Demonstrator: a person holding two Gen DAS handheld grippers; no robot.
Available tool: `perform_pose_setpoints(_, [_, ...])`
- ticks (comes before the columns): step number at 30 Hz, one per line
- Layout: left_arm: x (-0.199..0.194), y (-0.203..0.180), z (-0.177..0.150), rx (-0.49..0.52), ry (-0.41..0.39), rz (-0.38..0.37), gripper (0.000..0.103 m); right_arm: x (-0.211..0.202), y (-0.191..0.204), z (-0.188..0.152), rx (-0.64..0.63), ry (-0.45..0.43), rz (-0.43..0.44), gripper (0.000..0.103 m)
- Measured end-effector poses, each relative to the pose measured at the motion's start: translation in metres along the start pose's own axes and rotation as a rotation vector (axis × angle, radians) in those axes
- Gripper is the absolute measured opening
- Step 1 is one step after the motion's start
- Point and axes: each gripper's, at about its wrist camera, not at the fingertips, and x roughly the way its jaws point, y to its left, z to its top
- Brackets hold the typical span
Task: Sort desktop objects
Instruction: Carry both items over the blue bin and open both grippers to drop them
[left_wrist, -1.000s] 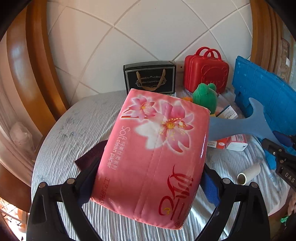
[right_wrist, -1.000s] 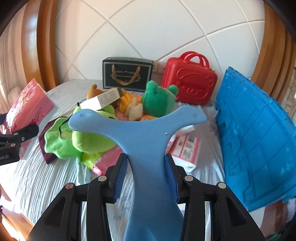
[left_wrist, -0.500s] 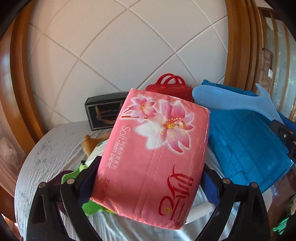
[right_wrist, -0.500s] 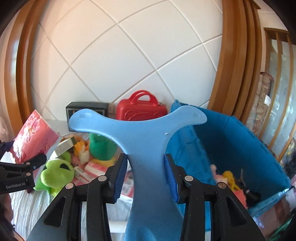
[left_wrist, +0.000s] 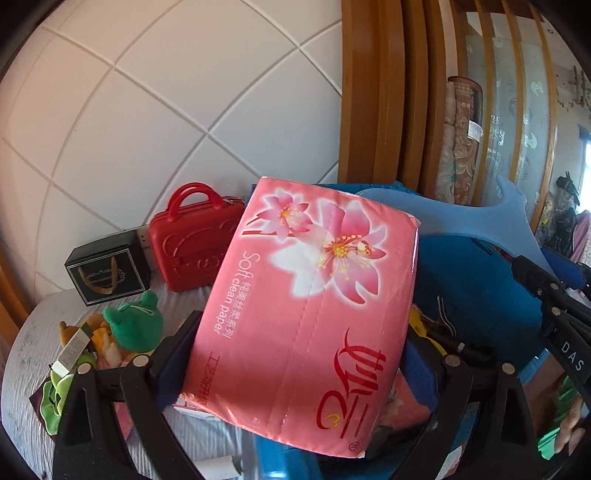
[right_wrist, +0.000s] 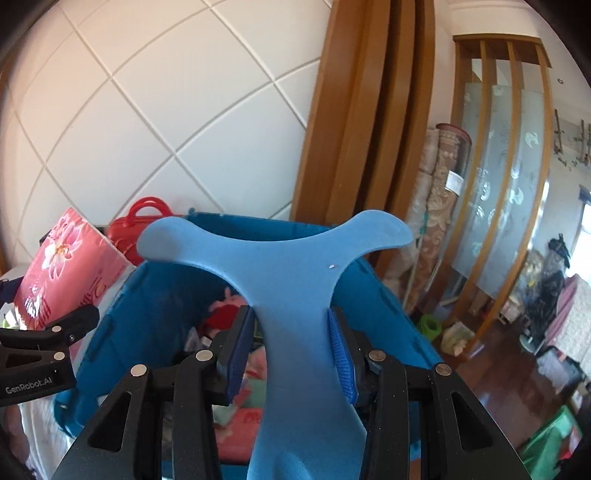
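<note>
A pink tissue pack (left_wrist: 306, 314) is clamped between the pads of the left claw (left_wrist: 295, 354), held above the near edge of a blue bin (right_wrist: 155, 310). A blue foam piece (right_wrist: 295, 295) is gripped tightly by the right claw (right_wrist: 291, 347) over the bin's opening. A red case (left_wrist: 192, 240) stands on the tabletop (left_wrist: 26, 354).

The pink tissue pack (left_wrist: 306, 314) carries "Soft clean paper" in white along its face, beside smaller Chinese characters and a large red calligraphic logo with a ® mark. The left gripper (right_wrist: 37, 365) body reads "GenRobot.AI" in the right wrist view. The right gripper (left_wrist: 569, 332) shows the letters "DAS".
</note>
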Motion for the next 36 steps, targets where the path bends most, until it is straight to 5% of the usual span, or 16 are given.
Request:
perform_pose_setpoints(9, [0.045,-0.049,0.003,0.014,0.113,0.0,0.097,0.04,-0.05,-0.021,0.038,0.074,-0.007,0.04])
perform_pose_setpoints(19, [0.049,-0.05,0.007,0.026,0.111,0.013,0.098,0.075,-0.058,-0.019,0.051,0.102,0.015,0.042])
perform_pose_setpoints(29, [0.029,-0.037,-0.003,0.029,0.088,-0.014,0.098,0.068,-0.062,-0.016,0.052,0.07,-0.002,0.098])
perform_pose_setpoints(36, [0.002,-0.017,-0.014,0.037,0.059,0.016,0.098,0.044,-0.055,-0.021,0.067,0.054,0.039,0.103])
